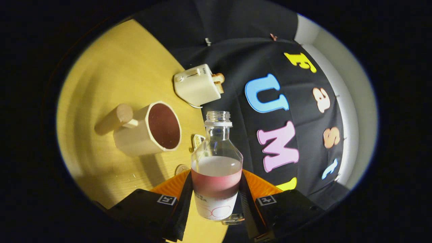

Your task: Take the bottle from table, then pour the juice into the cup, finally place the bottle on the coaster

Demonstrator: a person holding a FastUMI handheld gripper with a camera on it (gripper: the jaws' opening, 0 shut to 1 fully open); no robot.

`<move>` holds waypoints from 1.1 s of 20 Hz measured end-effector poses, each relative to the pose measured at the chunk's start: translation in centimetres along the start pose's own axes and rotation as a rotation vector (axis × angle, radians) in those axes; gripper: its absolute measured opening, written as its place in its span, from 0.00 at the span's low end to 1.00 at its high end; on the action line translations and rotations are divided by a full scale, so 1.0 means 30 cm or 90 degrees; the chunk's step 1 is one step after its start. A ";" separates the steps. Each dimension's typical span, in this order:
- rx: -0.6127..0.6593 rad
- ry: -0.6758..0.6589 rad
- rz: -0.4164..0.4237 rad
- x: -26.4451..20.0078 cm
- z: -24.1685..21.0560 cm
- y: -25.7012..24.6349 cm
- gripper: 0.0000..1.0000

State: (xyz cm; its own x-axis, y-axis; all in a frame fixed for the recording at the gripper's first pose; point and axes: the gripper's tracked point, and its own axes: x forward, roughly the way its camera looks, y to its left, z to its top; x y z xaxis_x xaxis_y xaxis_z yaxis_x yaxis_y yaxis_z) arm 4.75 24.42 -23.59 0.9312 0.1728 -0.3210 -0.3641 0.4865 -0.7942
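The tongs [216, 202] clamp both fingers on an uncapped clear bottle [217, 158] partly filled with red juice, its white label too blurred to read, held tilted above the wooden counter [114, 77] near a cream cup [148, 131] and toaster [196, 86].

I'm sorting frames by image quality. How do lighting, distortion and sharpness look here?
Gripper view: fisheye bends the table edge into a curve; the tilted cup throws a soft shadow; the bottle, clamped in the claw, is sharp, its clear glass glinting slightly; the toaster looks softer.
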 end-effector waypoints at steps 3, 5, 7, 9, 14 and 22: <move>0.155 -0.020 0.028 0.015 0.030 0.011 0.71; 0.249 -0.031 0.033 0.007 0.035 -0.003 0.71; 0.334 -0.029 0.034 0.006 0.021 -0.007 0.71; 0.418 -0.037 0.047 -0.018 0.020 -0.002 0.72; 0.581 -0.069 0.011 0.007 -0.007 -0.095 0.72; 0.726 -0.072 -0.133 0.173 -0.119 -0.300 0.72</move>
State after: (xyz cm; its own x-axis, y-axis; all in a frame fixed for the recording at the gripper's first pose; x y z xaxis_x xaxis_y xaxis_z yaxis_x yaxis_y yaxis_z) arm 12.78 17.89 -19.96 0.9883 0.0462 -0.1452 -0.0291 0.9927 0.1174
